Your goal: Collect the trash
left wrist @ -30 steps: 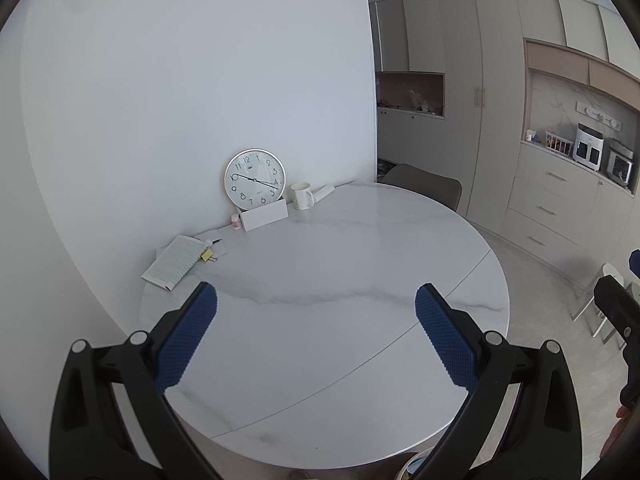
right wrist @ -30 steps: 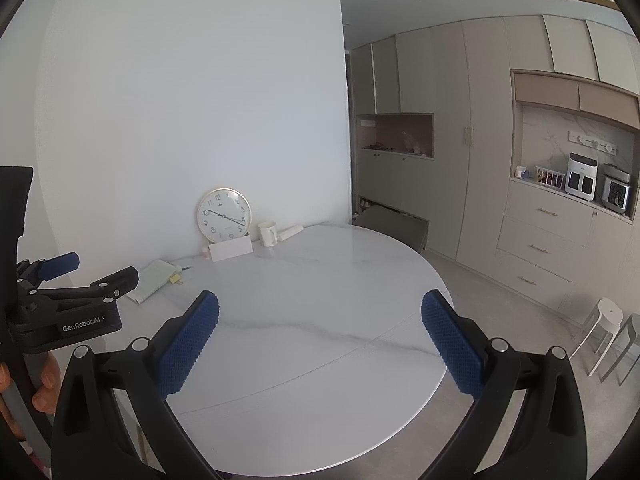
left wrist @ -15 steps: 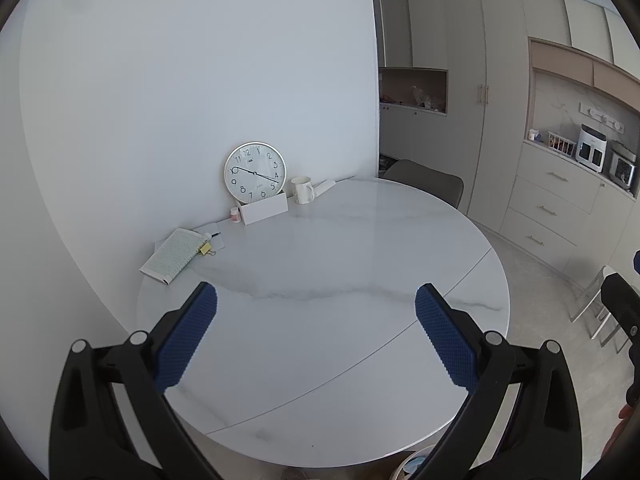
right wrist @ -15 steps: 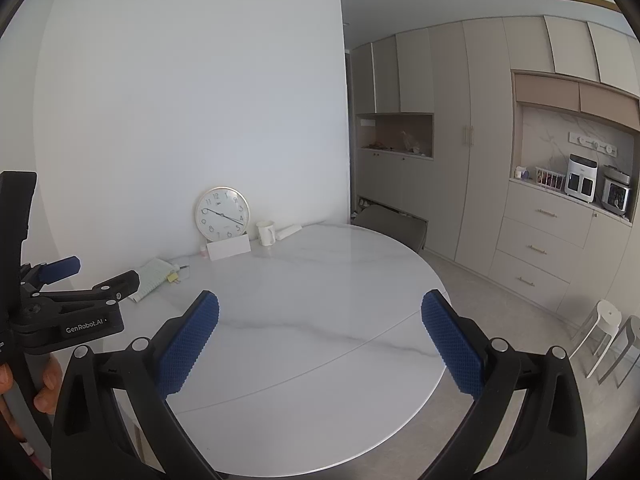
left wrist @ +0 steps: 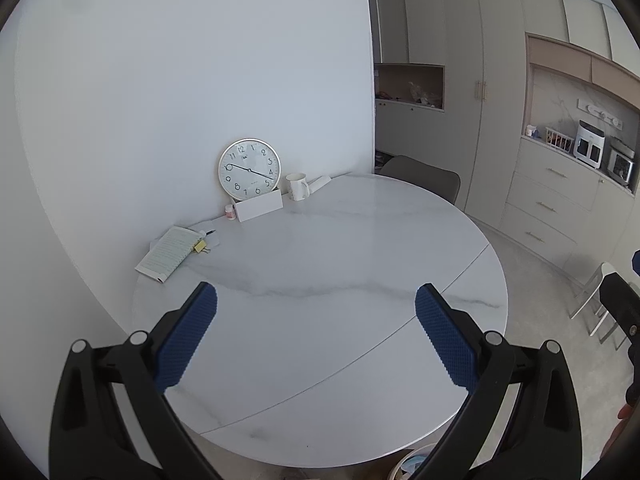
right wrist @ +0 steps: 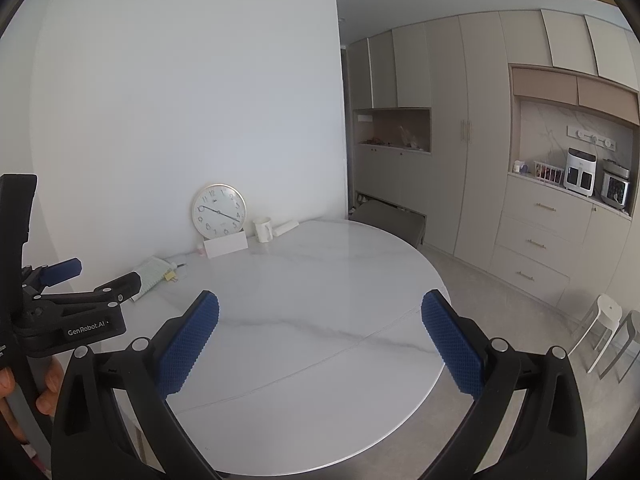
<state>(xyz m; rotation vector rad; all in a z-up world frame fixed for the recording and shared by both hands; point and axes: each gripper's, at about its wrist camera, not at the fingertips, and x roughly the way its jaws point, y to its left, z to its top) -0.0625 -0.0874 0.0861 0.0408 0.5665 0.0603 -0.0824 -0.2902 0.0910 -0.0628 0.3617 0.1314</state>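
My left gripper (left wrist: pixel 316 304) is open and empty, held above the near part of a round white marble table (left wrist: pixel 340 264). My right gripper (right wrist: pixel 320 312) is open and empty too, above the same table (right wrist: pixel 320 280). The left gripper also shows at the left of the right wrist view (right wrist: pixel 76 284). Small paper scraps (left wrist: pixel 208 236) lie by a notebook (left wrist: pixel 166 254) at the table's far left. A trash bin (left wrist: pixel 412 466) peeks out under the table's near edge. No trash is held.
A wall clock (left wrist: pixel 249 170) leans on the wall behind a white card (left wrist: pixel 259 207), with a small pink bottle (left wrist: pixel 229 212), a white mug (left wrist: pixel 297 186) and a paper roll (left wrist: pixel 320 183). A grey chair (left wrist: pixel 420 178) stands behind the table. White stools (right wrist: pixel 604 328) stand at the right.
Both grippers have drawn back a little and risen, so the table looks slightly smaller. Both stay open and empty.
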